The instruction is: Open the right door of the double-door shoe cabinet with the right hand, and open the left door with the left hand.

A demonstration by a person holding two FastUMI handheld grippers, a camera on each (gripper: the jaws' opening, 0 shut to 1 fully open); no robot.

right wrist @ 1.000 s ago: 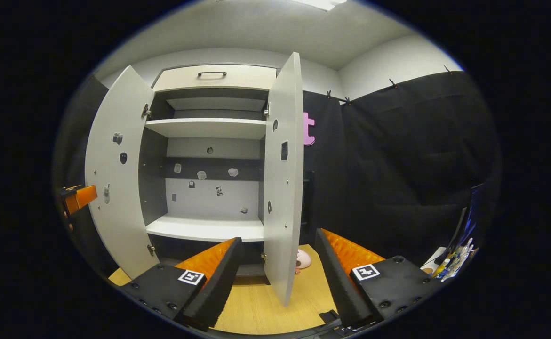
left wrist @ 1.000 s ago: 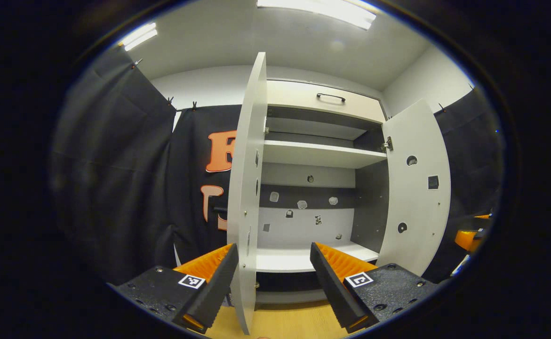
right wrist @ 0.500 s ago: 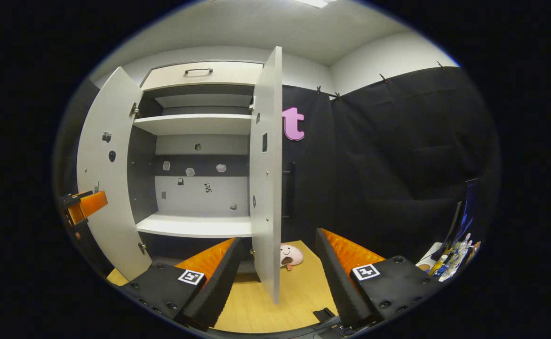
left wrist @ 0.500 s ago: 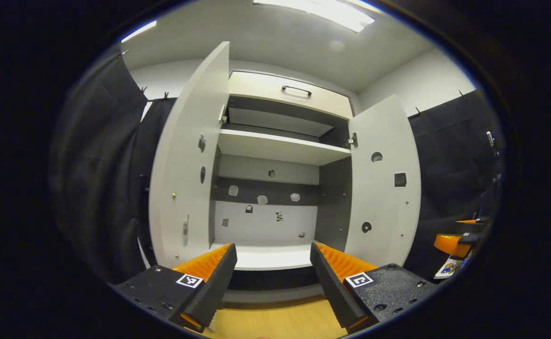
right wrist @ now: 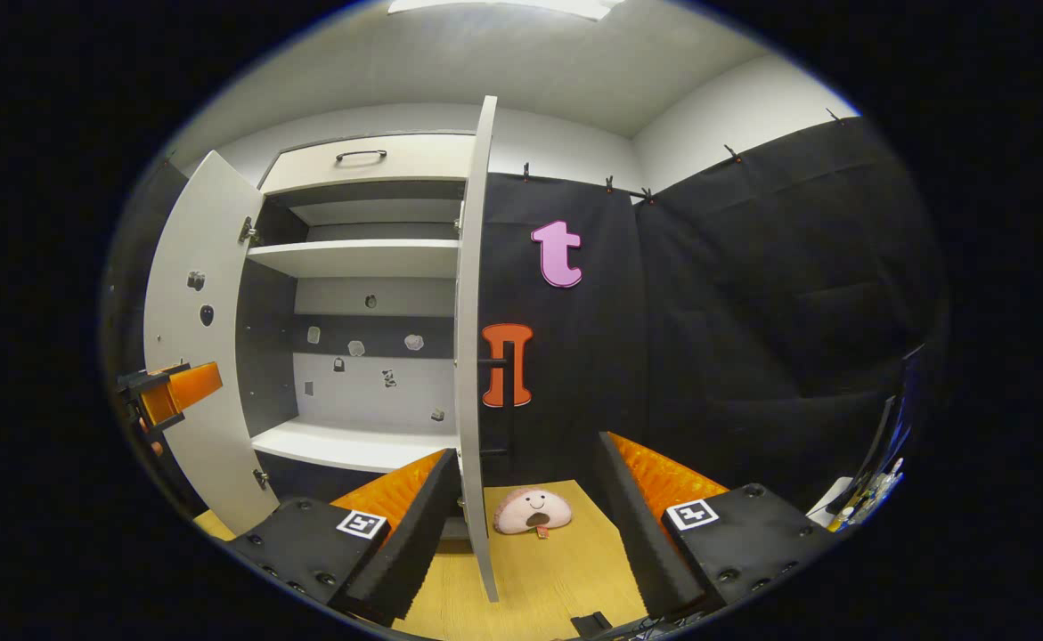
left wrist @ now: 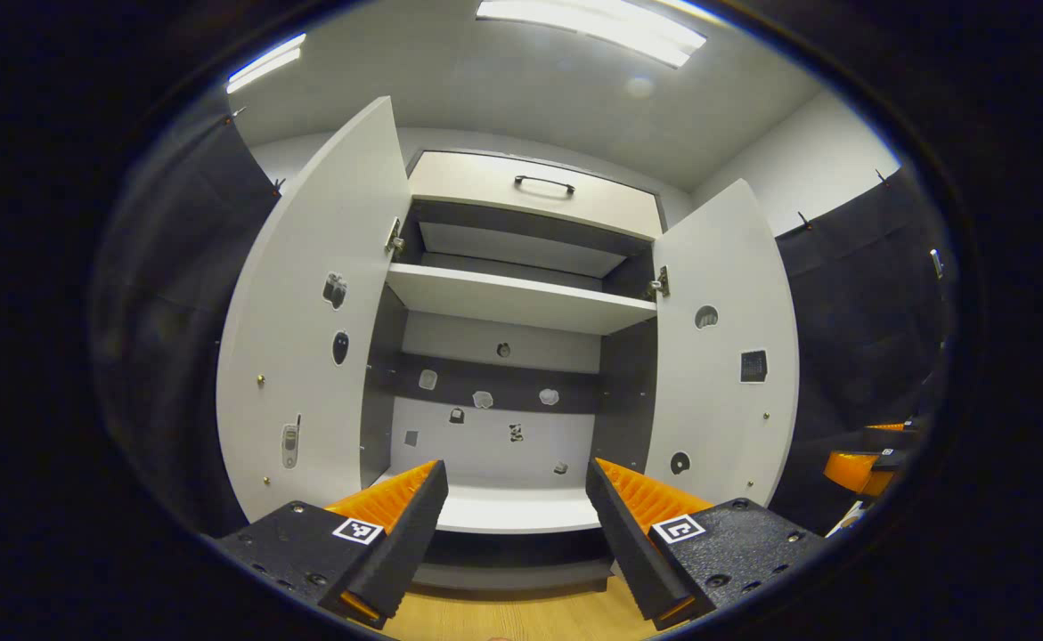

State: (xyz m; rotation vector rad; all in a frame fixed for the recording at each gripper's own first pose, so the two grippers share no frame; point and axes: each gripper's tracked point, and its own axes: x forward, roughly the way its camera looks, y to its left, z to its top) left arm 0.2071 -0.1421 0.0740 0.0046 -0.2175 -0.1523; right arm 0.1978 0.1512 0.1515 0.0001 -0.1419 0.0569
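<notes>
The shoe cabinet [left wrist: 521,303] stands with both doors swung wide. In the left gripper view, the left door [left wrist: 307,329] and the right door [left wrist: 721,356] flare out to either side of the interior. A shelf [left wrist: 512,298] crosses the upper part and a bottom shelf [left wrist: 521,512] lies below; both are bare. Small stickers dot the back panel and the inner door faces. Above the opening sits a drawer [left wrist: 539,191] with a dark handle, closed.

The left gripper [left wrist: 517,525] faces the opening with its fingers spread, holding nothing. The right gripper [right wrist: 525,525] is likewise spread and empty, the right door's edge [right wrist: 476,356] rising just beside its left finger. A pink plush toy [right wrist: 532,510] lies on the wooden floor [right wrist: 539,579] beyond.
</notes>
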